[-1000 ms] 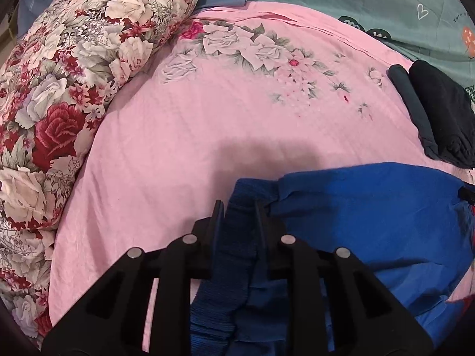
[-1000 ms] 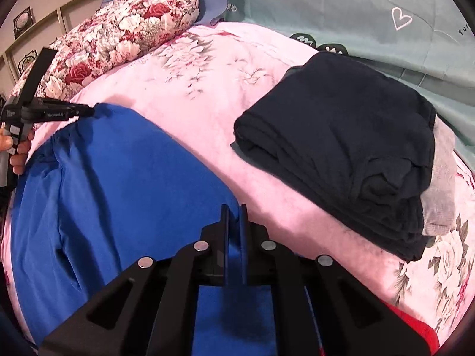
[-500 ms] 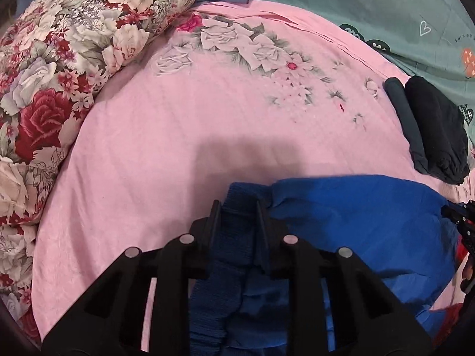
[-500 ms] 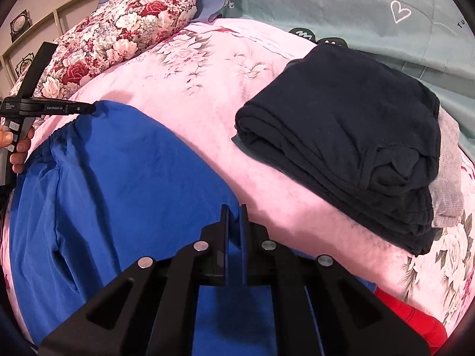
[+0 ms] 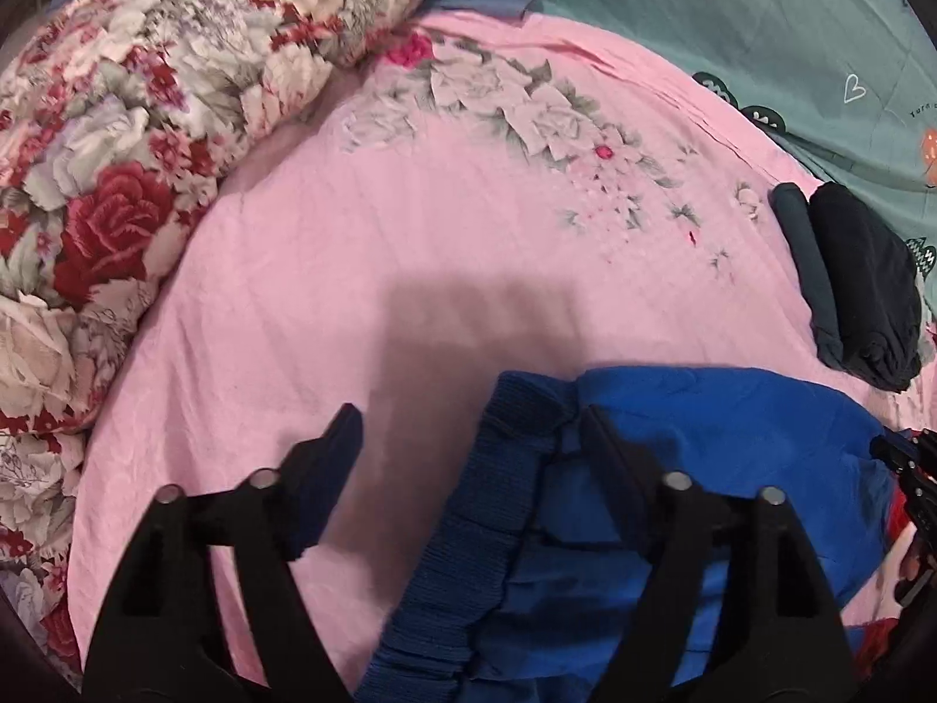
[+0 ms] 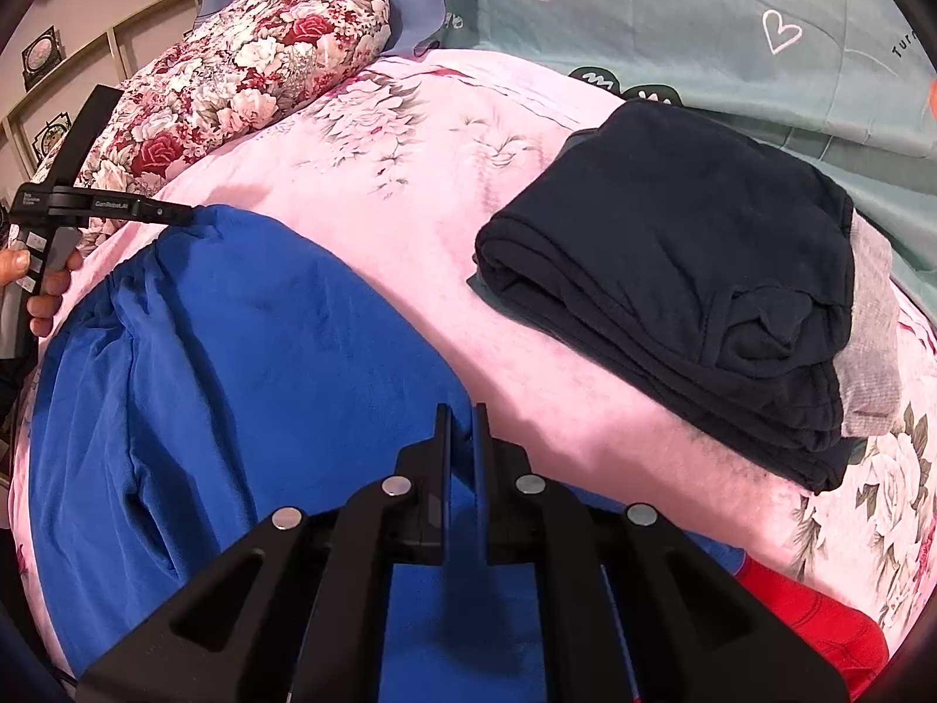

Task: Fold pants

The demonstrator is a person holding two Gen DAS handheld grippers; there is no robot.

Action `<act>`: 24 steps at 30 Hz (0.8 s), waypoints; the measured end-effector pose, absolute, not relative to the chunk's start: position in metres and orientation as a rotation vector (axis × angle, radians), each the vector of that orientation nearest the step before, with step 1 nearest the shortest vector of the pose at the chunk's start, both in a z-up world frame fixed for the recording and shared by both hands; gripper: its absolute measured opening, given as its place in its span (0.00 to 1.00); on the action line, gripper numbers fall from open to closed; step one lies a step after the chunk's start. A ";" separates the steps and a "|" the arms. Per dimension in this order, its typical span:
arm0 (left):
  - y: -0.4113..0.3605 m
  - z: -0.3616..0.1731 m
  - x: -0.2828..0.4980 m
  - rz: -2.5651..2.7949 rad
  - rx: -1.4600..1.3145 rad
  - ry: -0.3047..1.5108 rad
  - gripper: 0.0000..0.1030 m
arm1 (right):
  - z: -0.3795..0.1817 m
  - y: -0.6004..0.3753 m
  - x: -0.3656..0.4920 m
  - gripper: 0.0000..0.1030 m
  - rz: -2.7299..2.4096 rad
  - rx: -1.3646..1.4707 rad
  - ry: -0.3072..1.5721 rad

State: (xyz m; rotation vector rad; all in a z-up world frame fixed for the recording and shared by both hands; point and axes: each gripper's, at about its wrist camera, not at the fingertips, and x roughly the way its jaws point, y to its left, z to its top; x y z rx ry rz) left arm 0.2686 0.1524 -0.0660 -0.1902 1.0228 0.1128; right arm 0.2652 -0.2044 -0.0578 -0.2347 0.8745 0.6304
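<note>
The blue pants (image 6: 246, 363) lie spread on the pink floral bedsheet (image 6: 410, 187). Their ribbed waistband (image 5: 486, 504) runs between the wide-open fingers of my left gripper (image 5: 474, 427), which holds nothing. In the right wrist view the left gripper (image 6: 175, 212) sits at the pants' far left corner. My right gripper (image 6: 461, 410) is shut on the blue fabric at the pants' near edge. The right gripper's tip shows at the right edge of the left wrist view (image 5: 902, 457).
A stack of folded dark clothes (image 6: 691, 281) with a grey piece (image 6: 872, 345) lies right of the pants. A floral pillow (image 5: 146, 135) lies at left. A teal sheet (image 6: 703, 17) covers the back. A red garment (image 6: 814, 621) shows at lower right.
My left gripper has opened and let go of the waistband, which now lies on the bed. The right gripper stays shut on the pants.
</note>
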 end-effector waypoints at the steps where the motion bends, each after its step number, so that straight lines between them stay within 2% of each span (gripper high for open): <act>1: 0.151 -0.068 0.269 0.102 -0.187 1.031 0.76 | -0.058 -0.205 0.265 0.06 0.631 -0.234 0.876; 2: 0.148 -0.071 0.271 0.076 -0.192 1.049 0.72 | -0.058 -0.205 0.266 0.06 0.631 -0.232 0.878; 4: 0.140 -0.076 0.274 0.041 -0.179 1.077 0.43 | -0.057 -0.204 0.267 0.06 0.627 -0.232 0.877; 5: 0.135 -0.079 0.276 0.011 -0.179 1.095 0.34 | -0.057 -0.204 0.266 0.06 0.625 -0.233 0.875; 8: 0.126 -0.068 0.272 0.019 -0.155 1.052 0.22 | -0.051 -0.204 0.262 0.06 0.619 -0.232 0.852; 9: 0.127 -0.064 0.270 0.012 -0.163 1.039 0.13 | -0.049 -0.205 0.260 0.06 0.619 -0.232 0.843; 16: 0.131 -0.021 0.242 -0.023 -0.203 0.926 0.12 | -0.005 -0.213 0.220 0.06 0.662 -0.223 0.724; 20: 0.135 0.003 0.195 -0.072 -0.206 0.841 0.12 | 0.031 -0.214 0.140 0.06 0.762 -0.263 0.607; 24: 0.140 0.012 0.134 -0.131 -0.188 0.788 0.12 | 0.034 -0.206 0.051 0.06 0.859 -0.354 0.578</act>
